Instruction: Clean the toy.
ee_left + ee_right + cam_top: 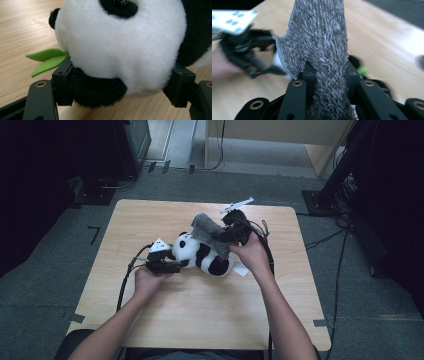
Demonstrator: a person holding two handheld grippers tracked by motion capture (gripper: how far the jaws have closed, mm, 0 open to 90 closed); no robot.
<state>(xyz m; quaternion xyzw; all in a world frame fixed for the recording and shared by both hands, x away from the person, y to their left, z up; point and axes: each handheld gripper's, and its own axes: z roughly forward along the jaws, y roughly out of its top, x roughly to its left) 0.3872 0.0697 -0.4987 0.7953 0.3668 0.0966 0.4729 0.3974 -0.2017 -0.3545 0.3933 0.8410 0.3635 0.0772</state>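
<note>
While a toy panda [202, 254] lies mid-desk toward the far edge, the left claw [172, 266] pinches its head and the right claw [231, 234] pinches a grey cloth [209, 234] above it.

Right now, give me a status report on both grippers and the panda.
Left gripper clamped on panda head. Right gripper shut on grey cloth, above panda. Nothing in the way.

Black-and-white plush panda [205, 256] lies mid-table on light wooden table [200, 320]. Left gripper [176, 265] at its 9 o'clock, clamping head. Right gripper [231, 234] at 1 o'clock, pinching grey shaggy cloth [209, 231] draped over panda.
</note>
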